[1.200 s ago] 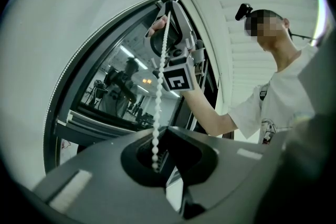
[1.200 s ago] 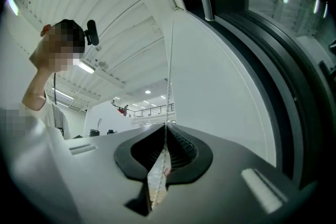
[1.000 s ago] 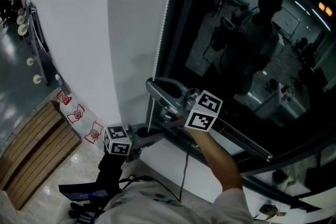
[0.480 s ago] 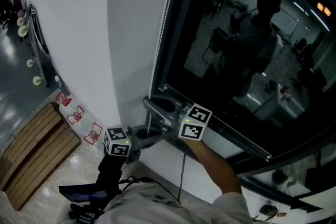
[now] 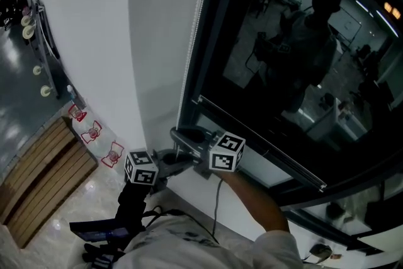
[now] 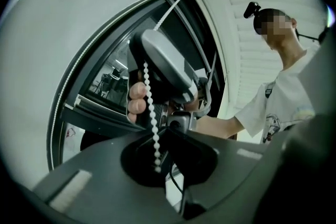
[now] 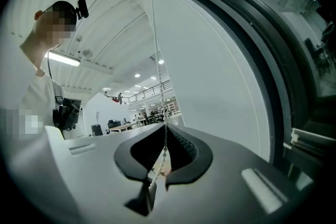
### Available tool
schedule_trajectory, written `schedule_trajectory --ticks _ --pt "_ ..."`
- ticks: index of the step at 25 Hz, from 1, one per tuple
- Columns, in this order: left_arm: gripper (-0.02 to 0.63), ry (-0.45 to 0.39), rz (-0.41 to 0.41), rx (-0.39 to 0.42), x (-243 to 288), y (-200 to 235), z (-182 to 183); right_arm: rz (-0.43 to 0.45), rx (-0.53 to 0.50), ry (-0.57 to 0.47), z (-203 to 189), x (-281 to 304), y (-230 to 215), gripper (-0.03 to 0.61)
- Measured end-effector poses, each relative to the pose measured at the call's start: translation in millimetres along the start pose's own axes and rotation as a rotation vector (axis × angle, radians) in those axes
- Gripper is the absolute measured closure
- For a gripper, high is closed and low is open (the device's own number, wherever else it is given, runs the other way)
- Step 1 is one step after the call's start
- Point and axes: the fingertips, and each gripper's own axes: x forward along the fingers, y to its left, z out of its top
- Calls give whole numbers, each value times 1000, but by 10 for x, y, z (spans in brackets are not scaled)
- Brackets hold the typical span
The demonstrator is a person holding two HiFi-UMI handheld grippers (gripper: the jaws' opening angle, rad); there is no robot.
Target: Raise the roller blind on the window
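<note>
On the two marker cubes (image 5: 140,168) (image 5: 225,151) only black-and-white square patterns are shown. The red prints (image 5: 94,134) on the floor by the white wall (image 5: 94,41) are too small to be read. Wooden slats (image 5: 44,179) are seen beside them.

A reflection of the person is given back by the dark window glass (image 5: 296,72). The bead chain (image 5: 194,41) of the roller blind is hung along the left edge of the window frame (image 5: 204,72), between wall and glass. The cloth of the blind itself cannot be made out.

In the left gripper view part of the glass is hidden by the right gripper (image 7: 164,157), which is held in a hand (image 6: 135,102). The fingers of this gripper are closed on the chain. The fingers of the left gripper (image 6: 157,165) are closed on the same chain, lower down.
</note>
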Motion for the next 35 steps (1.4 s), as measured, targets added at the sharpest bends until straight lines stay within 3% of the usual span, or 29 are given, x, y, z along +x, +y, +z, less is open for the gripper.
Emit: schedule_trajectory --ticks 6,12,13,15,18,24,29,35 --pt "615 -5 -15 -34 -27 83 -182 -11 54 47 -384 -3 -46 565" --pt "615 -19 -39 -47 -32 94 -255 34 120 31 -472 -60 -67 559" --pt "615 -16 -40 -45 -29 89 -256 41 105 50 -482 -59 -39 543" --pt "615 -12 -41 -44 -32 83 -262 59 71 71 -454 -53 15 440" --pt "615 -16 -41 -43 -45 97 -258 60 27 8 -117 -58 -15 396" --pt "615 -9 -35 -47 -50 107 -284 75 -100 -173 1059 -46 -9 403" --pt "615 -2 -33 -47 -53 113 -287 106 -234 -257 1943 19 186 414" --pt "615 -1 -33 -39 -47 130 -274 100 -286 -330 2432 71 349 464"
